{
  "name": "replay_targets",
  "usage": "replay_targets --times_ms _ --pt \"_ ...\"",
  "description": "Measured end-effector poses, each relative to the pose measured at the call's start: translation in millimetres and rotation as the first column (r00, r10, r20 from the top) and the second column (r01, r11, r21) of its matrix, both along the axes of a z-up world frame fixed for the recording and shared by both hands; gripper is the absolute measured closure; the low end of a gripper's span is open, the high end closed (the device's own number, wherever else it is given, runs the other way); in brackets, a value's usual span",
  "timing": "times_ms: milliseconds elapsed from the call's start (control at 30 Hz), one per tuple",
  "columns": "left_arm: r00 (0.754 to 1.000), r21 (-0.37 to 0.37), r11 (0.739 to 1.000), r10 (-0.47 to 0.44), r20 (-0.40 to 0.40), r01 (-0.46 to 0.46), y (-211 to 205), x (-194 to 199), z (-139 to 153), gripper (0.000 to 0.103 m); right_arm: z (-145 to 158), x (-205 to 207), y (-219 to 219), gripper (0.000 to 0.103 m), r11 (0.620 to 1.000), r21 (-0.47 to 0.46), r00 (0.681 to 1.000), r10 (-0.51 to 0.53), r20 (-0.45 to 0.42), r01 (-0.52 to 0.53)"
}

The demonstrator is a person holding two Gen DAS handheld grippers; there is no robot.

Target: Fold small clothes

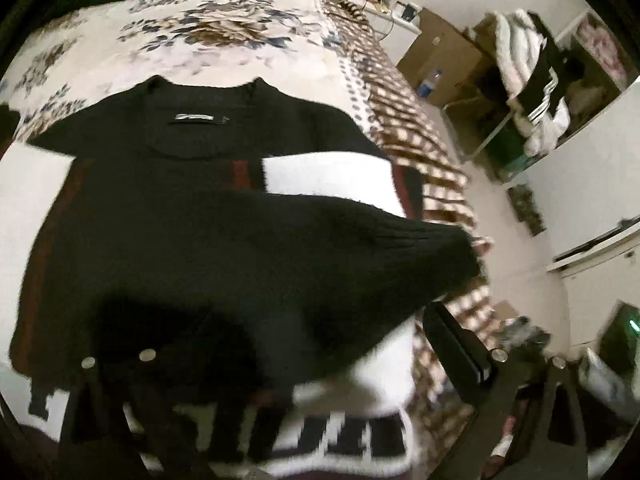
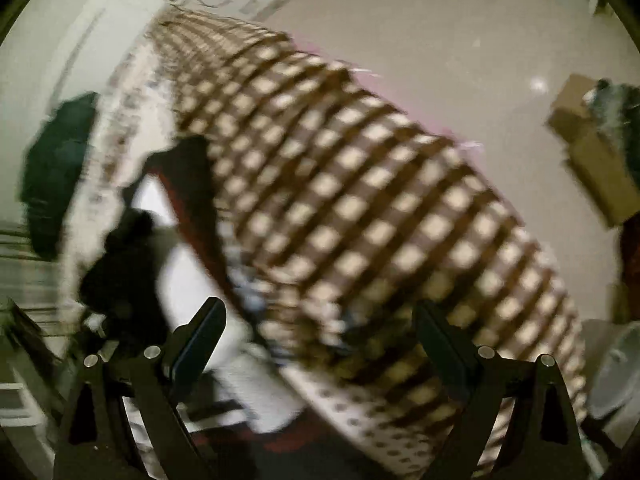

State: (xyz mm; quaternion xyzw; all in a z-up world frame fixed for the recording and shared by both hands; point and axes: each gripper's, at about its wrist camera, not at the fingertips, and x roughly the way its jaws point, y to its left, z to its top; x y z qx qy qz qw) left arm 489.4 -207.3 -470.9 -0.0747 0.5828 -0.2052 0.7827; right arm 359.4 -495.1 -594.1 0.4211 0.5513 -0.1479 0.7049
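With both the left gripper point(image 1: 280, 360) and right gripper point(image 2: 320, 344) spread wide and empty, the black sweater point(image 1: 192, 168) lay on the floral bedspread point(image 1: 208, 28), its sleeve point(image 1: 360, 240) crossed inward, best smoothed flat before folding further

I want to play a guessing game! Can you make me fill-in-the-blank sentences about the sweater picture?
1. The sweater is mostly ____.
2. It lies on a bed cover printed with ____.
3. The bed's side cover has a ____ pattern.
4. The right gripper has its fingers ____.

Missing words: black; flowers; checked; open
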Motion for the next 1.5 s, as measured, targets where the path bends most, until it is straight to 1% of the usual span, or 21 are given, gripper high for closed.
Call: replay_targets --times_ms 100,233,333,367,400,433,467,533,633,700,767,867,967,1000,1067,1100,1133,1200,1300,1367,1500 --pt "0.999 0.01 0.999 0.047 0.023 -0.047 37.3 -1.2 13.3 0.001 9.6 27.4 9.4 0.007 0.994 0.099 0.995 0.035 0.092 -0.044" --pt "0.985 0.101 0.981 0.156 0.079 -0.164 107.3 7.1 27.8 0.001 8.4 74.9 36.3 0.007 0.966 0.221 0.98 0.099 0.172 -0.136" --pt "0.965 0.205 0.944 0.244 0.098 -0.259 157.3 16.6 16.6 0.001 -16.3 111.5 65.1 0.009 0.955 0.193 0.974 0.219 0.06 -0.226" --pt "0.955 0.229 0.928 0.279 0.097 -0.295 172.6 21.0 11.0 0.001 -28.4 120.8 75.0 0.017 0.95 0.191 0.968 0.247 0.033 -0.249" --pt "0.945 0.243 0.913 0.313 0.096 -0.327 187.0 25.4 5.2 0.001 -31.1 124.0 81.1 0.064 0.952 0.175 0.968 0.25 0.03 -0.252" --pt "0.936 0.248 0.903 0.339 0.095 -0.352 200.5 26.9 -0.6 0.001 -29.7 125.4 85.4 0.083 0.954 0.15 0.966 0.258 0.023 -0.258" --pt "0.926 0.256 0.89 0.363 0.099 -0.377 211.3 31.6 -5.6 0.001 -21.4 126.8 92.6 0.085 0.956 0.093 0.961 0.277 0.027 -0.278" --pt "0.919 0.262 0.881 0.379 0.106 -0.394 223.6 36.1 -13.7 0.001 4.0 124.4 100.6 0.097 0.954 -0.004 0.95 0.299 0.084 -0.3" --pt "0.911 0.269 0.871 0.405 0.083 -0.412 235.8 44.6 -27.4 0.001 6.1 118.5 84.7 0.097 0.969 -0.047 0.967 0.244 0.068 -0.241" --pt "0.911 0.295 0.864 0.408 0.061 -0.407 239.8 50.7 -38.6 0.001 -15.3 120.6 76.9 0.097 0.975 -0.002 0.975 0.221 0.021 -0.221" --pt "0.914 0.332 0.858 0.405 0.032 -0.392 242.9 55.3 -55.3 0.001 -26.3 127.2 79.6 0.097 0.971 0.001 0.971 0.237 -0.006 -0.237" --pt "0.914 0.328 0.868 0.405 -0.032 -0.374 257.2 54.0 -79.3 0.0 -28.7 136.7 83.3 0.097 0.968 -0.042 0.969 0.246 -0.029 -0.247" --pt "0.912 0.293 0.88 0.407 -0.055 -0.375 264.4 49.0 -80.8 0.0 -39.8 143.1 78.6 0.096 0.973 -0.008 0.972 0.23 -0.048 -0.231" --pt "0.914 0.284 0.883 0.403 -0.054 -0.373 265.0 46.0 -75.1 0.0 -42.4 145.6 78.2 0.093 0.97 0.017 0.969 0.241 -0.05 -0.241" --pt "0.917 0.269 0.889 0.395 -0.045 -0.37 266.6 37.5 -62.1 0.0 -38.1 141.4 75.2 0.073 0.967 0.041 0.967 0.252 -0.039 -0.251" --pt "0.919 0.246 0.896 0.391 -0.04 -0.371 268.1 28.7 -53.4 0.0 -31.6 136.4 74.4 0.045 0.966 0.053 0.967 0.253 -0.02 -0.251" --pt "0.921 0.229 0.9 0.388 -0.035 -0.37 269.9 19.5 -46.3 0.0 -20.8 126.7 74.2 0.029 0.966 0.048 0.968 0.252 0.013 -0.252" --pt "0.926 0.207 0.907 0.378 -0.017 -0.366 274.4 -4.3 -32.2 0.0 -3.1 108.5 79.9 0.028 0.958 0.0 0.957 0.288 0.039 -0.288" --pt "0.936 0.238 0.911 0.351 -0.022 -0.336 280.2 -39.0 -29.8 0.0 4.1 75.1 105.6 0.028 0.915 -0.068 0.917 0.397 -0.031 -0.398" --pt "0.941 0.25 0.919 0.332 -0.069 -0.306 282.2 -56.3 -41.1 0.0 -13.2 52.0 123.4 0.028 0.886 -0.027 0.884 0.46 -0.084 -0.463" --pt "0.926 0.239 0.933 0.319 -0.2 -0.269 293.1 -99.7 -75.0 0.001 -59.7 19.5 133.3 0.028 0.889 0.105 0.867 0.457 -0.2 -0.445"
